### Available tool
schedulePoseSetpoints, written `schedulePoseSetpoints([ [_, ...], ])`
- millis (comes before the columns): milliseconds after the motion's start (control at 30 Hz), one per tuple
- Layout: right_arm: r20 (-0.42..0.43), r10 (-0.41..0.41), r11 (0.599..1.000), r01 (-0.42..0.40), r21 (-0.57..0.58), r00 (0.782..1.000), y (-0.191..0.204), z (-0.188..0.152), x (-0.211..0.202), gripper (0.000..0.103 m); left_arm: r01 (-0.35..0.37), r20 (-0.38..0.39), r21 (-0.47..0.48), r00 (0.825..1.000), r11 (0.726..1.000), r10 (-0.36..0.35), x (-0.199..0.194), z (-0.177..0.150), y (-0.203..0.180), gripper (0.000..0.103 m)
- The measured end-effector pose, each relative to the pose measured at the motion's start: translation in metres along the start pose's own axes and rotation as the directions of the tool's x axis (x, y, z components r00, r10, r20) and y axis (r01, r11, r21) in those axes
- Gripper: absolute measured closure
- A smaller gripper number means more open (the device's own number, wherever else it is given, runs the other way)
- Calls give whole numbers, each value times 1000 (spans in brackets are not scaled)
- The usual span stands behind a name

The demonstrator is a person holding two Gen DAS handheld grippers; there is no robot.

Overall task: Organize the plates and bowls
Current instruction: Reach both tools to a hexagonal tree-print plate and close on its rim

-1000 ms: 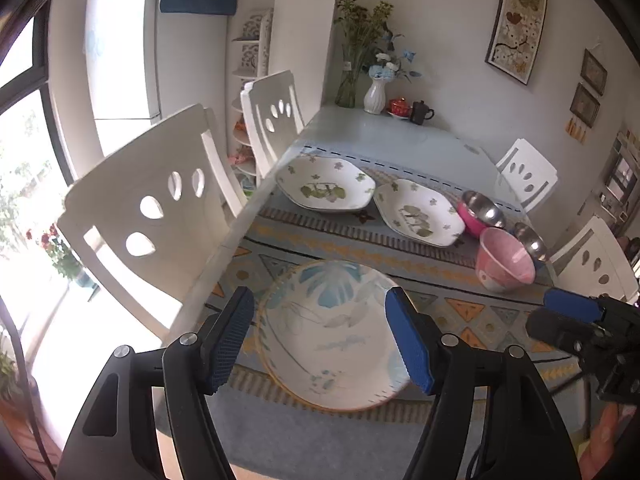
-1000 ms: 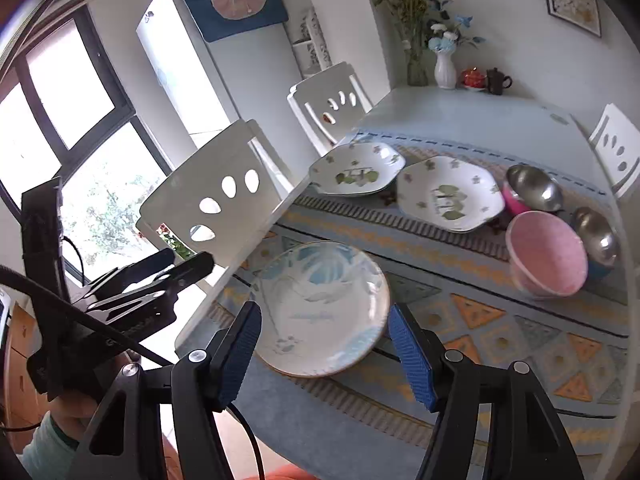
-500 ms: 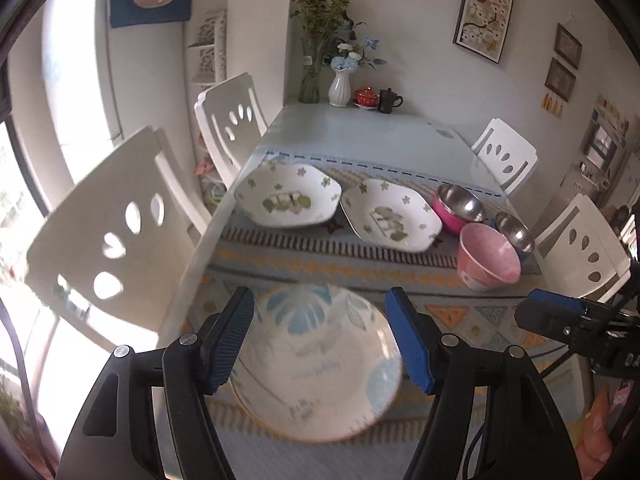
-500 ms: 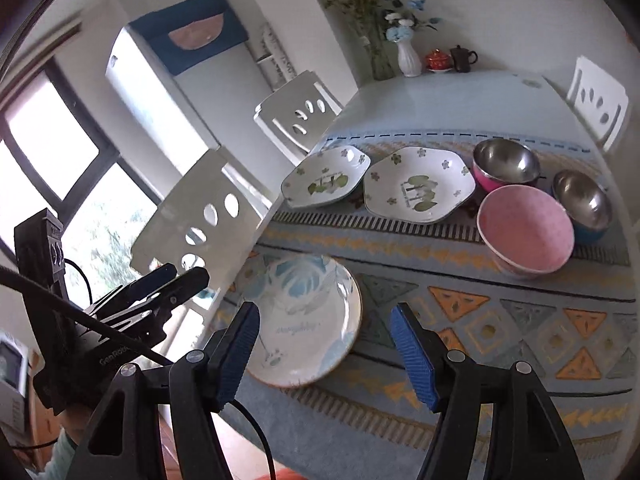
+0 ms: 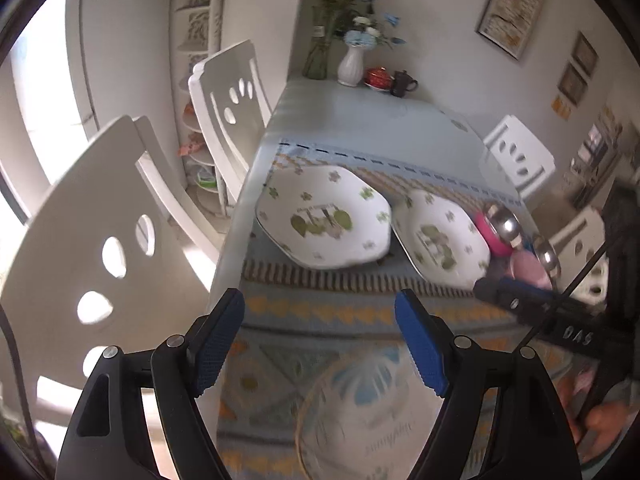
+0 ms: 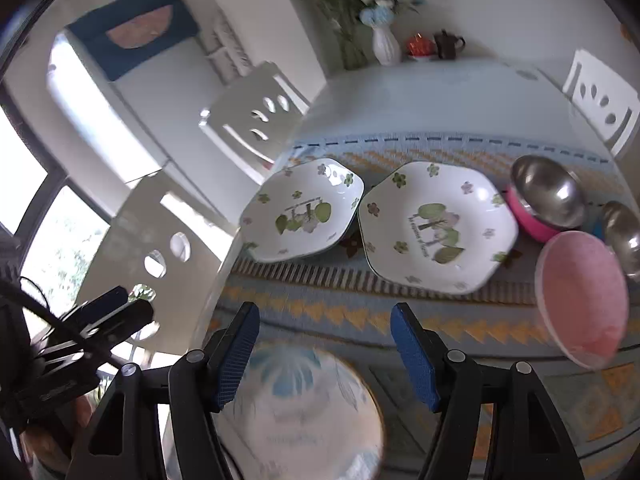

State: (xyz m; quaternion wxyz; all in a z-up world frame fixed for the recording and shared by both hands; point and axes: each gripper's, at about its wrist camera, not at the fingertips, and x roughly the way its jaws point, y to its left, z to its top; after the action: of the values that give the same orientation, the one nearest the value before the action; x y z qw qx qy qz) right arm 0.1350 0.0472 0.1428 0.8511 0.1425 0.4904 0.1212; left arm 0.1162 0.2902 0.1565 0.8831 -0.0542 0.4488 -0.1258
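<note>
On the patterned table mat [image 6: 360,316], close to the table's near edge, sits a round plate [image 6: 304,412] with blue leaf pictures and a thin gold rim. It lies flat and nothing touches it. It looks like china, so it is likely hard, smooth, a bit heavy and easy to break. The best place to grab it is probably the rim, because the middle is too wide and flat to pinch. It could slip, so a firm pinch on the edge would help.

Behind the round plate, farther up the mat, are two white plates with corners and little green flowers. The left flower plate [image 6: 302,212] and the right flower plate [image 6: 436,226] sit side by side, almost touching. To the right of the round plate is a pink bowl [image 6: 580,296], tipped a little toward us. Behind the pink bowl are a shiny metal bowl with a pink outside [image 6: 548,196] and another shiny bowl [image 6: 622,236]. The bowls look lighter than the plates, and they could nest inside each other.

The right gripper [image 6: 324,356] hangs just above the far edge of the round plate, fingers spread wide, holding nothing. The left gripper [image 5: 320,344] hangs over the mat by the round plate's left side, also spread wide and empty. No dish is stacked yet, so the tidying looks like it is just starting.
</note>
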Motion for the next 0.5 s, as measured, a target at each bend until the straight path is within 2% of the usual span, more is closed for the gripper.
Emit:
schedulePoseSetpoints([
  [133, -72, -2, 996, 8, 91, 997, 0, 15, 41, 37, 125, -61, -22, 990, 992, -126, 39, 22, 16, 28],
  [167, -105, -19, 993, 32, 118, 994, 0, 19, 53, 37, 132, -76, -28, 988, 991, -134, 51, 29, 20, 28],
  [233, -142, 8, 987, 15, 161, 990, 0, 23, 68, 37, 128, -83, -38, 988, 991, -131, 70, 38, 28, 29],
  [367, -168, -14, 982, 45, 186, 986, 4, 28, 97, 37, 122, -115, -88, 985, 989, -132, 104, 50, 47, 33],
  [500, -201, -29, 974, 72, 214, 979, 5, 36, 121, 37, 123, -175, -128, 974, 984, -144, 140, 53, 60, 50],
])
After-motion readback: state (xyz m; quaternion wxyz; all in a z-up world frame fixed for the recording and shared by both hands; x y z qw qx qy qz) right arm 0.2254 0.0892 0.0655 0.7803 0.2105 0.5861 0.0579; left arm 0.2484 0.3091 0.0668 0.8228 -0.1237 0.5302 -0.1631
